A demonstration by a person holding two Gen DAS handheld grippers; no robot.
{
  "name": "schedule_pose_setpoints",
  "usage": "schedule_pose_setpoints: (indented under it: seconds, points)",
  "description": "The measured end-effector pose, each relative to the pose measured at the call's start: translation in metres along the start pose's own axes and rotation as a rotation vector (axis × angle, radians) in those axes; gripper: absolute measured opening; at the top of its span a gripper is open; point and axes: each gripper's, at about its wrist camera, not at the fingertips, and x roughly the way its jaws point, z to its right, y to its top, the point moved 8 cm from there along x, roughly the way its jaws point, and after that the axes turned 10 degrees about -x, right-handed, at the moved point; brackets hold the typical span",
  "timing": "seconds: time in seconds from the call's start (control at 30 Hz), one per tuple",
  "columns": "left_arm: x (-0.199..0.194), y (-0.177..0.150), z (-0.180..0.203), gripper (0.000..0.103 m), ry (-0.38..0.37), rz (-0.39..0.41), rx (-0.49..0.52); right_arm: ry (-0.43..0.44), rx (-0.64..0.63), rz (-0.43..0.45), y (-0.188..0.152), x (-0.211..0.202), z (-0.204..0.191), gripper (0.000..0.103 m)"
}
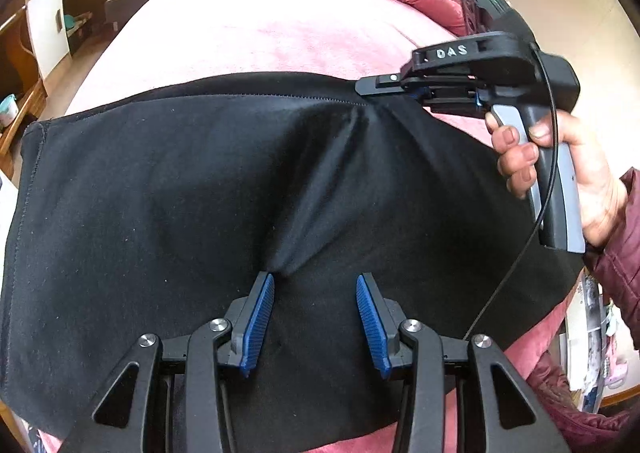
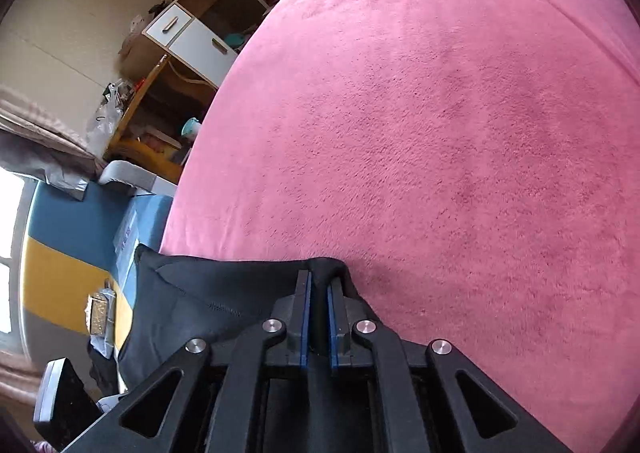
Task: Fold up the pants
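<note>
Both tongs on black pants (image 1: 180,181): right gripper (image 2: 319,285) pinches the edge, left gripper (image 1: 316,285) spread above

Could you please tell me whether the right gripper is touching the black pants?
Touching. In the right wrist view, the right gripper has its jaws closed on a pinched edge of the black pants; the left wrist view shows fabric puckering there.

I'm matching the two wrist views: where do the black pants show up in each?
Left wrist view: black pants fill the middle, spread across the frame.
Right wrist view: black pants sit bottom left, far edge pinched in the right gripper.
Shared landmark: pink bedspread.
</note>
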Motion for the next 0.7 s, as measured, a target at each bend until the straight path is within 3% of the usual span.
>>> schedule_pose_setpoints:
  seconds: [0.17,0.3,0.47,0.7]
  points:
    - [-0.011,0.005,-0.023,0.044,-0.013,0.025,-0.044,-0.018,-0.002,0.070,-0.003,-0.042,-0.005,0.022]
    - [-0.030,0.010,-0.048,0.044,0.019,0.065,-0.076,-0.045,-0.021,0.127,-0.015,-0.089,-0.005,0.023]
    - [-0.070,0.017,-0.086,0.044,0.071,0.122,-0.129,-0.042,-0.067,0.084,-0.061,-0.108,-0.029,0.023]
    - [-0.147,0.003,-0.182,0.046,0.200,0.210,-0.325,-0.047,-0.139,-0.010,-0.141,-0.085,-0.075,0.023]
